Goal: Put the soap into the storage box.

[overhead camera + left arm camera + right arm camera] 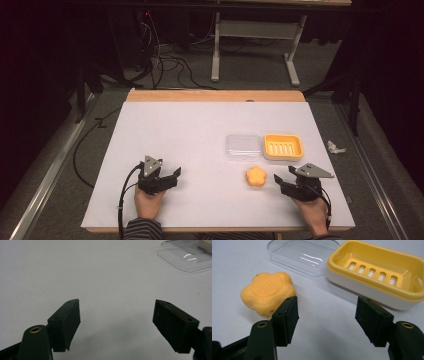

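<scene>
Two grippers are resting low over the white table [200,135], one in each of your hands. Your right gripper [327,315] is sitting near the table's front right, and its jaws are standing apart with bare table between them; nothing is being gripped. The orange flower-shaped soap [268,291] is lying on the table just beyond and beside the jaw at the left of the right gripper view, close to it, though you cannot tell from these views whether they are touching. In the high view the soap [256,176] is sitting just to the left of that gripper [281,181] and in front of the two dish parts. The yellow soap dish [377,272] is standing on the table beyond the other jaw, and the clear lid [303,256] is lying just beside the dish, on its left. Your left gripper [116,320] is sitting well apart from all of this at the front left [172,176], its jaws wide open over bare table, gripping nothing.
</scene>
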`<state>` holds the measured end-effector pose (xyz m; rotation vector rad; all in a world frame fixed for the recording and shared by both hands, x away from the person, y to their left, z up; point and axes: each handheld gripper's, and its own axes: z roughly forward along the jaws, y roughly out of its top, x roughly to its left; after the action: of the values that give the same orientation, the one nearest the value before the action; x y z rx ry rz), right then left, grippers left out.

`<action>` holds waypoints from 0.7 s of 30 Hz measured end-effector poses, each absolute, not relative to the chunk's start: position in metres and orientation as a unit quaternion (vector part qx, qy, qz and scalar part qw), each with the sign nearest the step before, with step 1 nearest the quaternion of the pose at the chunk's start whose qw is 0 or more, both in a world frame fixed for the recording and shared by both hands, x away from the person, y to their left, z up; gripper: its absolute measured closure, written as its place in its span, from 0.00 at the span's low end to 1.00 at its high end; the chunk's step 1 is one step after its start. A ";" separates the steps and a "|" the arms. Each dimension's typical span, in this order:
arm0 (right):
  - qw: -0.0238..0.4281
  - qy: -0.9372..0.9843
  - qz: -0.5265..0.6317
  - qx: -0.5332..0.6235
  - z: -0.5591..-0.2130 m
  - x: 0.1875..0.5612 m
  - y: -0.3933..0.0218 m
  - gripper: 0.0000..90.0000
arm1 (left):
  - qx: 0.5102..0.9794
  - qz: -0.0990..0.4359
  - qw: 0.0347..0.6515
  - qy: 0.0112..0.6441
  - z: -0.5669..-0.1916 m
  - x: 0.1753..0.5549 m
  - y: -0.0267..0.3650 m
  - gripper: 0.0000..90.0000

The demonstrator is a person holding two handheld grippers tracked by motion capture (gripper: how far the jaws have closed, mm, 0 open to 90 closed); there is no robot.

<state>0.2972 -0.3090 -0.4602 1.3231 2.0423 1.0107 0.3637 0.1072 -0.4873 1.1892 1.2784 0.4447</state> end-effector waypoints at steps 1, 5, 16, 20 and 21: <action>0.248 0.750 0.371 0.488 -0.460 0.296 -0.308 0.39 | 0.517 0.193 0.621 0.556 -0.487 0.364 0.107 0.25; 0.244 0.751 0.370 0.490 -0.460 0.293 -0.307 0.39 | 0.518 0.193 0.621 0.556 -0.487 0.364 0.107 0.25; 0.214 0.780 0.362 0.464 -0.455 0.289 -0.292 0.33 | 0.518 0.195 0.623 0.554 -0.487 0.363 0.107 0.25; 0.205 0.789 0.356 0.457 -0.451 0.289 -0.284 0.30 | 0.517 0.195 0.623 0.554 -0.487 0.363 0.107 0.25; 0.197 0.795 0.353 0.452 -0.450 0.291 -0.280 0.28 | 0.518 0.195 0.622 0.554 -0.487 0.363 0.107 0.25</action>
<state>0.2909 -0.2801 -0.4495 1.2657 2.2261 0.9874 0.3630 0.1071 -0.4872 1.1891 1.2737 0.4487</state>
